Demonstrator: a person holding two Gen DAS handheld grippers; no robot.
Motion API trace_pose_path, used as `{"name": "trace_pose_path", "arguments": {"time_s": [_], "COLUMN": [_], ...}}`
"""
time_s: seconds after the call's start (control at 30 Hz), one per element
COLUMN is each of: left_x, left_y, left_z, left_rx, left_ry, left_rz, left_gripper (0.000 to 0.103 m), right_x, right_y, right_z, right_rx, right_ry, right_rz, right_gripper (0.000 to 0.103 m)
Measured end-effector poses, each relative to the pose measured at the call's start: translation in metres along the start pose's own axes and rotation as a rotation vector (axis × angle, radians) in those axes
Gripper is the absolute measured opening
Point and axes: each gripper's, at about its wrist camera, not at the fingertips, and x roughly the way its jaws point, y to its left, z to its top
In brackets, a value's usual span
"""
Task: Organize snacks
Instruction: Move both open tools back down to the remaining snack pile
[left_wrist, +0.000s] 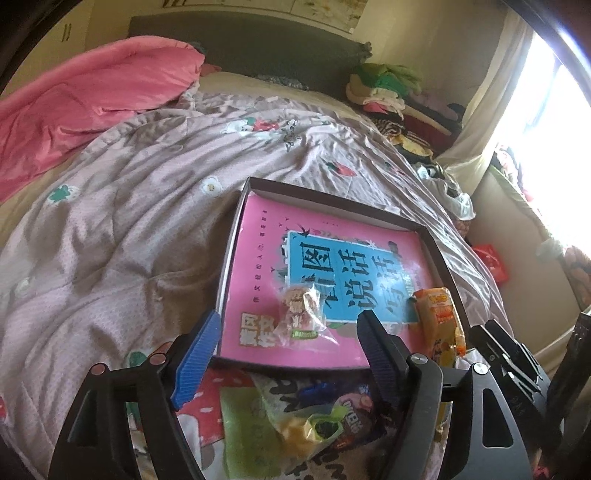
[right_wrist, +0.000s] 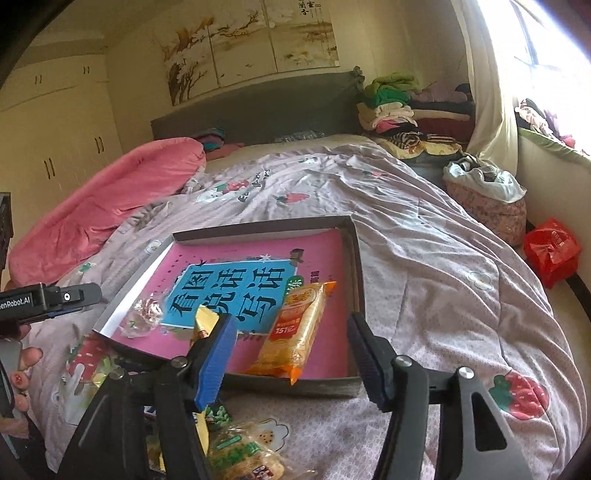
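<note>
Pink fills the floor of the shallow cardboard box (left_wrist: 430, 236), where a pink book (right_wrist: 258, 280) lies flat as a lining. The box sits on a flowered quilt (left_wrist: 129, 206) spread over a bed.

Two snacks are already inside it. A small clear packet (left_wrist: 301, 310) lies on the book near the box's near left corner, and an orange packet (right_wrist: 295, 328) lies toward the near right side, its lower end reaching the box's front wall.

The left gripper (left_wrist: 288, 334) is held above the near edge of the box with its fingers apart and nothing between them; the clear packet is seen lying beyond them, untouched. The right gripper (right_wrist: 291, 341) likewise has its fingers apart, and the orange packet is seen lying free beyond them, not pinched.

The job is judged to be only partly done. More snacks (left_wrist: 317, 421) are left in a loose heap on the quilt just in front of the box, among them a green-and-yellow bag and a dark wrapper. A packet of biscuits (right_wrist: 243, 454) also lies outside the box. These are yet to be moved in.
</note>
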Motion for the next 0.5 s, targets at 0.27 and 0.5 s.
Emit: {"name": "trace_pose_path", "arguments": {"time_s": [0.27, 0.5], "left_x": [-0.007, -0.009], "left_y": [0.004, 0.006], "left_z": [-0.008, -0.017], "left_rx": [0.000, 0.007], "left_ry": [0.014, 0.036], "left_rz": [-0.006, -0.008], "left_gripper": [0.078, 0.078], "right_x": [-0.013, -0.018], "right_y": [0.006, 0.013], "right_z": [0.000, -0.002], "right_rx": [0.013, 0.019], "right_ry": [-0.004, 0.010], "right_rz": [0.040, 0.061], "right_gripper": [0.067, 0.067]}}
